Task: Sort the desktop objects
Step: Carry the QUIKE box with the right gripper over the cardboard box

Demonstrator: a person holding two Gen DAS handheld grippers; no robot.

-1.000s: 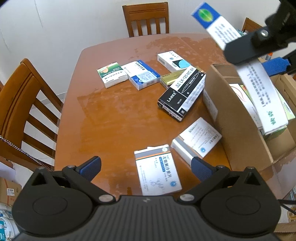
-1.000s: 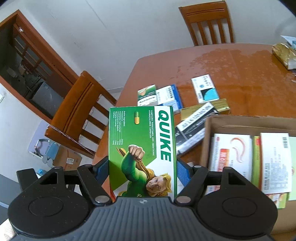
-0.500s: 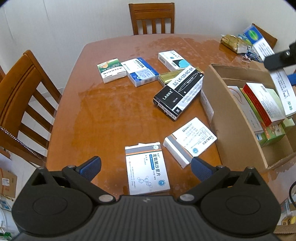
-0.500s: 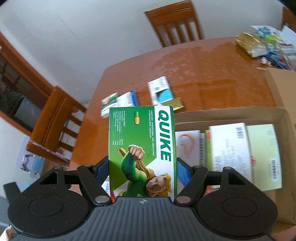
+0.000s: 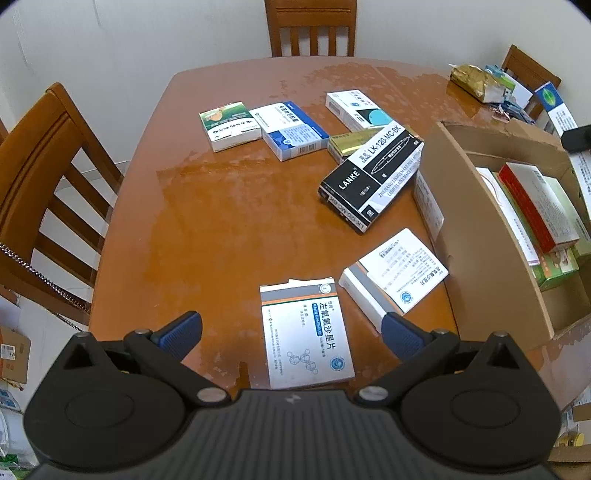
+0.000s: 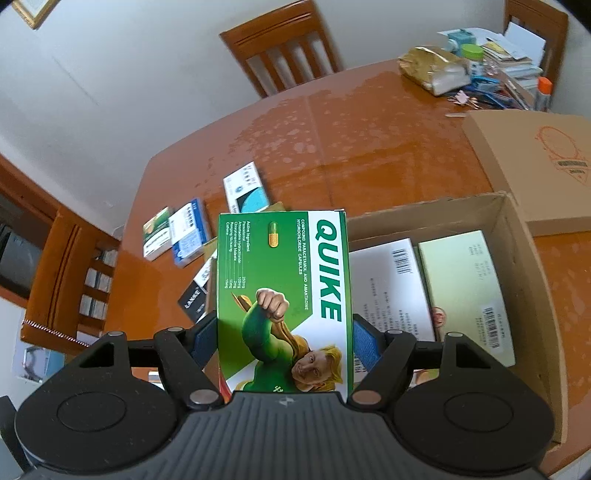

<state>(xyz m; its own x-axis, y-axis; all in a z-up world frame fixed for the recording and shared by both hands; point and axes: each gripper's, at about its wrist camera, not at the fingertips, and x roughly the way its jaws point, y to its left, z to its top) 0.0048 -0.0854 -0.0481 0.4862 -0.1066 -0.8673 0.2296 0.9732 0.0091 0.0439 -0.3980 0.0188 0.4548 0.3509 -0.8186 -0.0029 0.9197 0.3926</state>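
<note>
Right wrist view: the right tool is clamped on the green QUIKE box, long axis pointing forward, directly above the cardboard box's near-left corner. The left tool, jaws apart and empty, hangs over the bench.

Left view: from above the near edge of the tabletop, tilted steeply down, facing the far chair.
Right view: close over the cardboard box, angled down and leftward.
Shared: the cardboard box, the black pen box, the far chair.
</note>
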